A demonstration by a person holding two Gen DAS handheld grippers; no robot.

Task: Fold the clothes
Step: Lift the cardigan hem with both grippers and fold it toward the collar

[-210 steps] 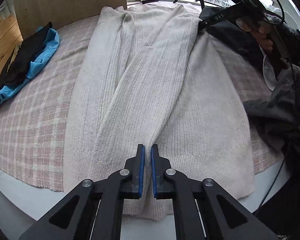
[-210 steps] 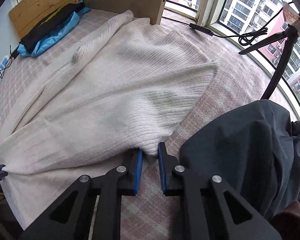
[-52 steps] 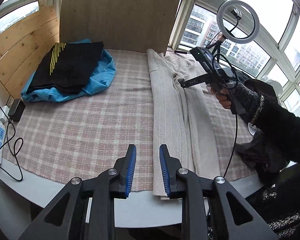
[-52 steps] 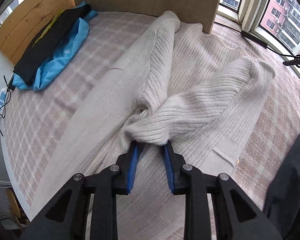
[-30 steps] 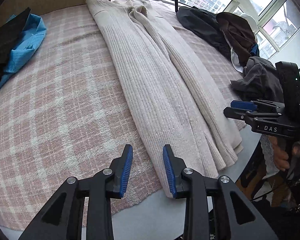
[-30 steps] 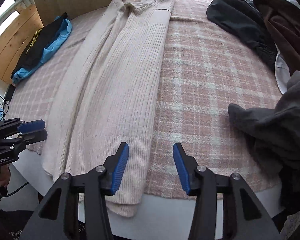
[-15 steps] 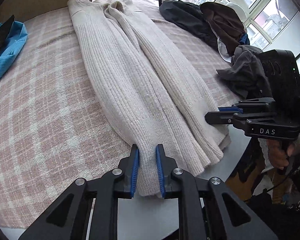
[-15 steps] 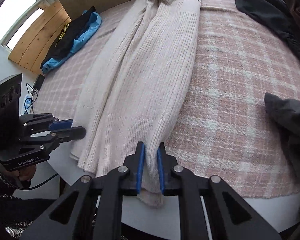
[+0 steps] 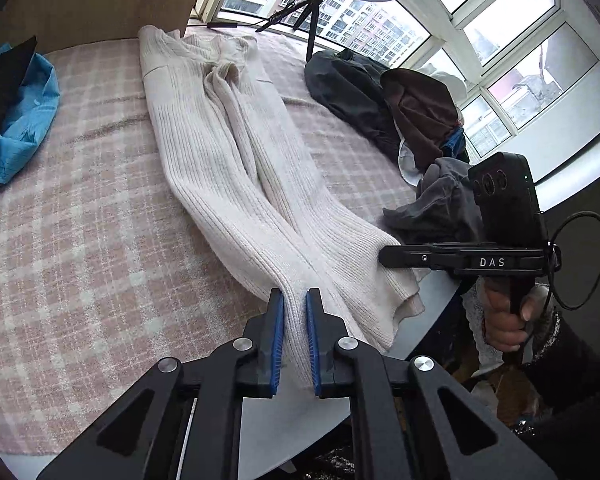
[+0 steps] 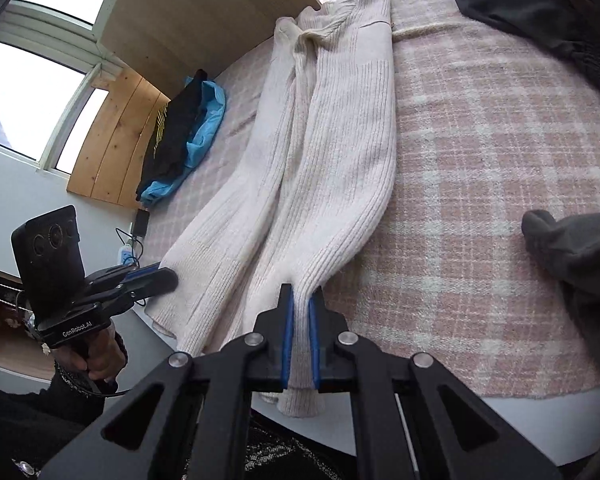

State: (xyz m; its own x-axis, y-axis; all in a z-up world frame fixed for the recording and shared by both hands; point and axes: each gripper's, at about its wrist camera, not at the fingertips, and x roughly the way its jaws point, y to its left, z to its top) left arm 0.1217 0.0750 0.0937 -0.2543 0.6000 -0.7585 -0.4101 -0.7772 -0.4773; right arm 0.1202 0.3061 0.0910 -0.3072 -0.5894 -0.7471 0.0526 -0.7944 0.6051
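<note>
Both claws, spread a second ago over the near hem, now pinch it: the left claw [image 9: 295, 332] is closing onto the left corner, knit squeezed between its blue pads, and the right claw [image 10: 299, 334] is pressed tight on the right corner, the hem hanging out below its fingers. That end of the sweater has come up off the desk since then.

Pink plaid cloth [image 9: 80, 240] covers the desk [image 10: 540, 424], whose white edge shows at 6 o'clock in both views. On it the cream ribbed sweater [image 9: 228, 152] lies folded into a long narrow strip, sleeves laid down its middle, running from the collar at 12 o'clock to the gripped hem at 6.

At 2 o'clock in the left view sits a heap of dark clothes [image 9: 384, 100], black and brown, with a grey garment [image 9: 440, 204] at 3 o'clock nearest the desk edge. At 9 o'clock in that view a blue and black pile [image 9: 16, 120] lies well apart from the sweater.

A hand [image 9: 504, 316] grips the right claw's handle at 4 o'clock in the left view; the other hand [image 10: 100, 356] shows at 8 o'clock in the right view.
</note>
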